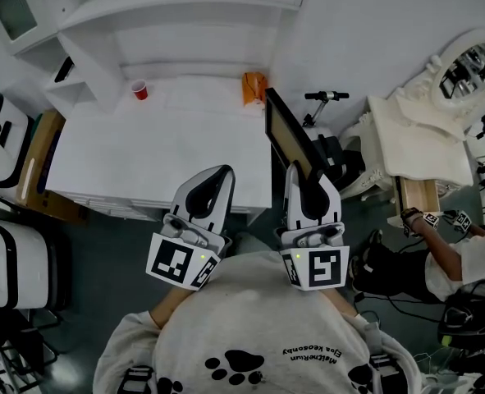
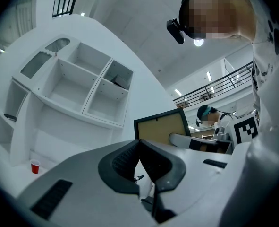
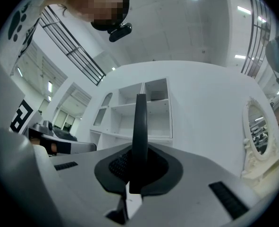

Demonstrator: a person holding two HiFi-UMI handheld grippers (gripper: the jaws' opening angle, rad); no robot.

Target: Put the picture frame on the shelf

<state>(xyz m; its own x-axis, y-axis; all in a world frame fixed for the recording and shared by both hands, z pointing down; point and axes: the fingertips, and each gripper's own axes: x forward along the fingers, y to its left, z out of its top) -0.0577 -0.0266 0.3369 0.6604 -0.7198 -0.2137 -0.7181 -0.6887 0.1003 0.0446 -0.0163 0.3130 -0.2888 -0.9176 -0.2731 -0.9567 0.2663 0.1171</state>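
Observation:
The picture frame [image 1: 288, 136], black-edged with a brown back, stands upright over the right edge of the white table [image 1: 144, 154]. My right gripper [image 1: 305, 179] is shut on its lower edge. In the right gripper view the frame [image 3: 139, 122] shows edge-on between the pads, with the white shelf unit [image 3: 139, 108] behind it. My left gripper [image 1: 215, 179] hovers over the table's near edge, to the left of the frame, shut and holding nothing. From the left gripper [image 2: 140, 148] I see the frame [image 2: 160, 126] on the right and the shelf unit [image 2: 82, 84] with its open compartments.
A red cup [image 1: 139, 90] and an orange object [image 1: 254, 86] stand at the back of the table under the shelf unit [image 1: 176, 6]. White cases [image 1: 0, 138] sit on the left. At the right are an ornate white mirror [image 1: 464, 68] and another person [image 1: 451, 253].

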